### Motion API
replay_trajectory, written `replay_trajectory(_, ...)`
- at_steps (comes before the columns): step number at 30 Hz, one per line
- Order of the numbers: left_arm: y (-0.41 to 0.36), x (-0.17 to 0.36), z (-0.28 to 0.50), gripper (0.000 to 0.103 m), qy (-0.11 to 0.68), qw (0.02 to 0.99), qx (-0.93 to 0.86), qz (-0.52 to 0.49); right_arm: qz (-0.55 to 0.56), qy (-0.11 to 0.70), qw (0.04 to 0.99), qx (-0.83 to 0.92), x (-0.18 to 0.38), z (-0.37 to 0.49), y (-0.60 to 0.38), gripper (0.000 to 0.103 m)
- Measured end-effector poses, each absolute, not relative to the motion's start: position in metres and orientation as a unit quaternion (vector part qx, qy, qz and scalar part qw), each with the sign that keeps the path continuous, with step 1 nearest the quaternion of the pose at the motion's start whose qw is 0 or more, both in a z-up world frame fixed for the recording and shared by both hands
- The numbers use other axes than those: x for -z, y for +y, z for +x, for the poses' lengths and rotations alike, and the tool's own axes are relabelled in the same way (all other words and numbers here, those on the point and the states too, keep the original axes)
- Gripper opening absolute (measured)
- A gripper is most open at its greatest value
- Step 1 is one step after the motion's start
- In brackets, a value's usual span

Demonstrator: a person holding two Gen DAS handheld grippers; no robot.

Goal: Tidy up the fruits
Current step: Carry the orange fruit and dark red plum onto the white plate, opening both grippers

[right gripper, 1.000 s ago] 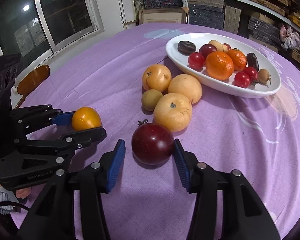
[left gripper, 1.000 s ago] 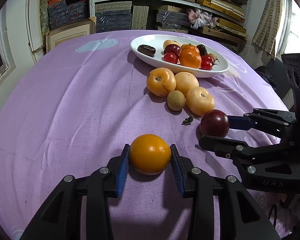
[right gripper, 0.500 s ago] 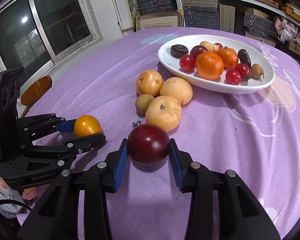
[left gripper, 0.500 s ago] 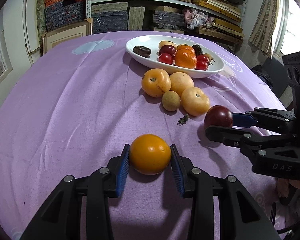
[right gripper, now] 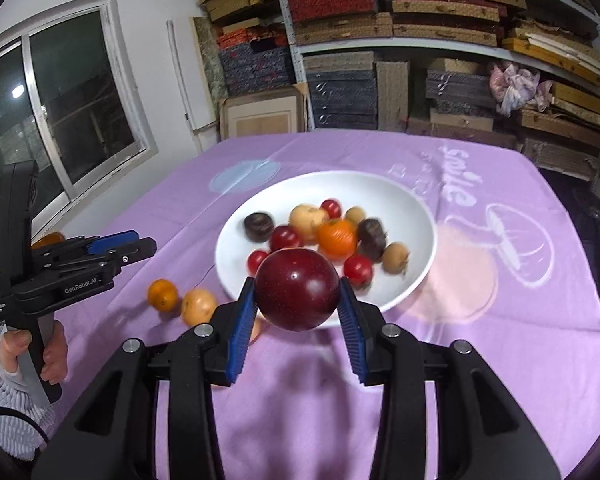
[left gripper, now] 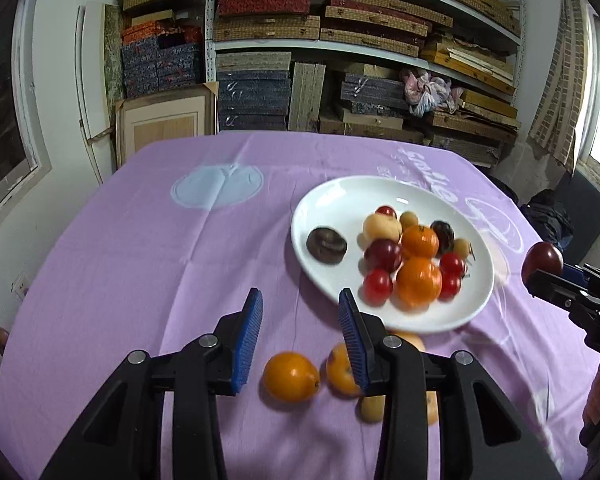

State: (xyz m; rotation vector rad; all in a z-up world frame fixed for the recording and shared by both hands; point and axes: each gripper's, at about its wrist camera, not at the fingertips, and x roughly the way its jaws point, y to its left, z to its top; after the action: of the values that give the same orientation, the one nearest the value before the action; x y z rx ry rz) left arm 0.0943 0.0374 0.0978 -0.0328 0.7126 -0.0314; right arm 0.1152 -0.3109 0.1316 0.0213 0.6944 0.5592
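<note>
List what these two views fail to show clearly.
- Left wrist view: yellow fruits beside the orange are partly hidden by the left gripper's right finger.
- Both views: fruit on the white plate is motion-blurred.
- Right wrist view: the plum in the right gripper hides some plate fruit.

Both wrist views above shared plate [left gripper: 476, 308]

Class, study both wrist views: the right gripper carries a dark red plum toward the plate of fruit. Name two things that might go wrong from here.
1. The plum is held only by its sides between the right gripper fingers; being round, it may slip out.
2. The white plate already holds a crowded cluster, so a plum dropped there may knock the orange or cherry tomatoes and roll over the rim.
</note>
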Motion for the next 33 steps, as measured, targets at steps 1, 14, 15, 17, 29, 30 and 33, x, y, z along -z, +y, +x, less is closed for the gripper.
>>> replay_trajectory(1,0.033,-0.1,0.105,0.04,0.347,0.938,0.016,-0.017,0.016,0.333,0.905,-0.264,-0.134,0.126,-0.314,0.039)
replay_trajectory(14,0.042,-0.059,0.122,0.04,0.385,0.923,0.009,0.028,0.025,0.386,0.882,-0.27,-0.075,0.195,-0.306,0.04)
replay_trajectory(15,0.047,-0.052,0.122,0.04,0.396,0.918,0.014,0.025,0.027,0.387,0.881,-0.272,-0.075,0.195,-0.305,0.04)
replay_trajectory(17,0.055,-0.04,0.126,0.04,0.408,0.913,0.006,0.02,0.024,0.387,0.88,-0.274,-0.075,0.193,-0.303,0.04)
replay_trajectory(29,0.049,-0.02,0.159,0.037,0.415,0.909,0.023,0.02,0.033,0.392,0.876,-0.279,-0.073,0.192,-0.306,0.04)
replay_trajectory(30,0.05,-0.019,0.162,0.037,0.414,0.91,0.021,0.023,0.034,0.392,0.875,-0.281,-0.073,0.192,-0.306,0.04)
replay_trajectory(33,0.049,-0.018,0.17,0.038,0.407,0.912,0.021,0.035,0.034,0.394,0.874,-0.282,-0.072,0.193,-0.306,0.04)
